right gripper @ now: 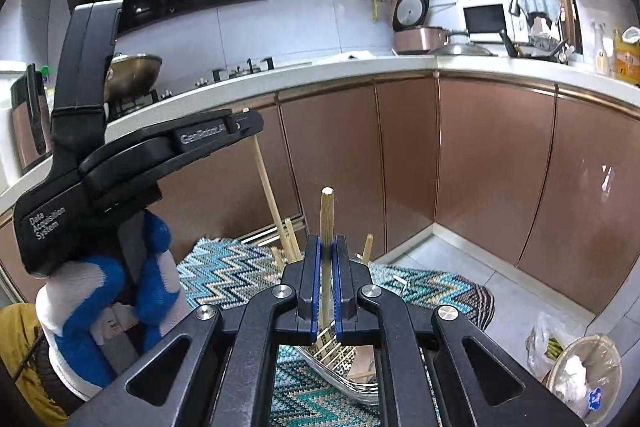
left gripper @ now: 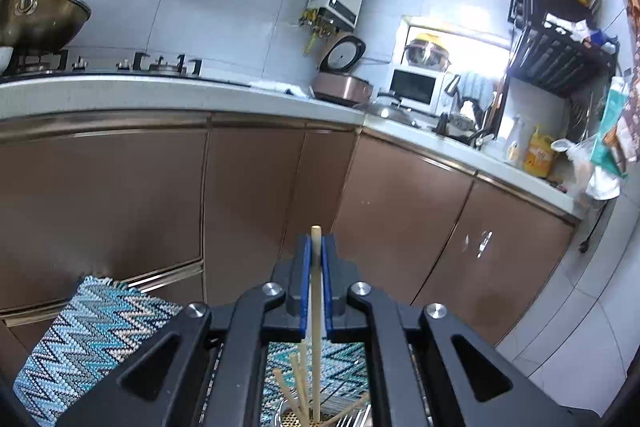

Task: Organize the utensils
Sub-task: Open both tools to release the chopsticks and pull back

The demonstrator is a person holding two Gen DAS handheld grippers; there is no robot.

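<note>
My left gripper [left gripper: 316, 259] is clamped on a pale chopstick [left gripper: 316, 327], held upright over the perforated metal utensil holder [left gripper: 296, 418] at 6 o'clock. My right gripper [right gripper: 327, 267] grips a thicker wooden handle [right gripper: 327, 223] — the holder [right gripper: 340, 359] sits just below, on the zigzag mat [right gripper: 224, 275].

Utensil holder [right gripper: 344, 367] on mat [right gripper: 432, 287], w/ chopsticks [right gripper: 288, 247] in it, cabinets [right gripper: 492, 163] behind.

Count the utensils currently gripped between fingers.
2: a pale chopstick upright in the left gripper, and a thicker wooden handle upright in the right gripper. More chopsticks stand in the metal holder below.
</note>
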